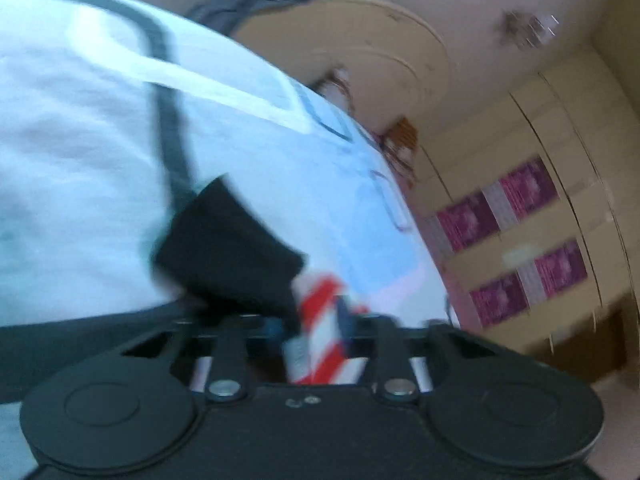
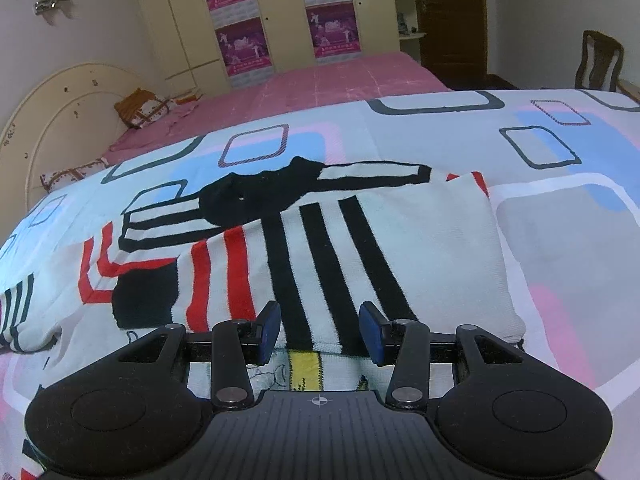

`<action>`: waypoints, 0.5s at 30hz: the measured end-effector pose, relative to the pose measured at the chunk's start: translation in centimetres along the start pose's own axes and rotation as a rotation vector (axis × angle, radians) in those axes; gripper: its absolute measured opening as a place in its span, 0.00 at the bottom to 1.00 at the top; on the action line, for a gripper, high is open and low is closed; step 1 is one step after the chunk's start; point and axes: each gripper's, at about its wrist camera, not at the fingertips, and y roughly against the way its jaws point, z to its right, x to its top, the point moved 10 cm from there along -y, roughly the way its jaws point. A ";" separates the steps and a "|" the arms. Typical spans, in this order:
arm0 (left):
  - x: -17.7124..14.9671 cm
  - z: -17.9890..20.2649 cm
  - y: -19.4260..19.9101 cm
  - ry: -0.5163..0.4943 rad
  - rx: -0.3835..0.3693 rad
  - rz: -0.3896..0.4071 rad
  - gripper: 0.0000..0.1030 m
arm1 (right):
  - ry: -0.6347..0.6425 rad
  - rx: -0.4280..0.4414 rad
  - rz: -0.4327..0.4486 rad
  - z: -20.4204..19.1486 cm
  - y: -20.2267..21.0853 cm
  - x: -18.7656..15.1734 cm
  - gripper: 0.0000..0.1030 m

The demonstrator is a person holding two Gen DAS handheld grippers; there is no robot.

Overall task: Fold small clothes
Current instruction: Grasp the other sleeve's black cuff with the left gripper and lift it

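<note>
In the right wrist view several socks lie on a patterned bedsheet (image 2: 560, 240). A white sock with black stripes (image 2: 360, 248) lies in front of my right gripper (image 2: 320, 332), which is open just above its near end. A red-striped sock (image 2: 216, 276) and a black sock (image 2: 256, 196) lie to the left and beyond. The left wrist view is blurred and tilted. There my left gripper (image 1: 316, 328) is shut on a red-and-white striped sock (image 1: 320, 336) with a black part (image 1: 228, 252) hanging from it.
A pink bed (image 2: 320, 88) with a cream headboard (image 2: 52, 120) stands behind the sheet. Wardrobes with purple posters (image 2: 244, 44) line the far wall. A wooden chair (image 2: 600, 60) stands at the right, beside a dark door (image 2: 452, 16).
</note>
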 end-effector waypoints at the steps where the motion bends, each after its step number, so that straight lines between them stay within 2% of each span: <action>1: -0.3 0.9 -0.2 -0.021 -0.014 -0.013 0.06 | -0.004 -0.003 0.003 0.1 0.1 0.1 0.43; 6: -4.9 8.8 -0.9 -0.195 -0.142 -0.085 0.06 | -0.037 -0.020 0.023 1.5 0.8 0.3 0.43; 11: -13.7 17.5 -1.1 -0.377 -0.268 -0.215 0.06 | -0.085 -0.037 0.035 3.8 1.5 0.4 0.43; 15: -22.0 22.1 -0.4 -0.528 -0.328 -0.324 0.06 | -0.112 -0.045 0.046 5.8 2.6 0.2 0.43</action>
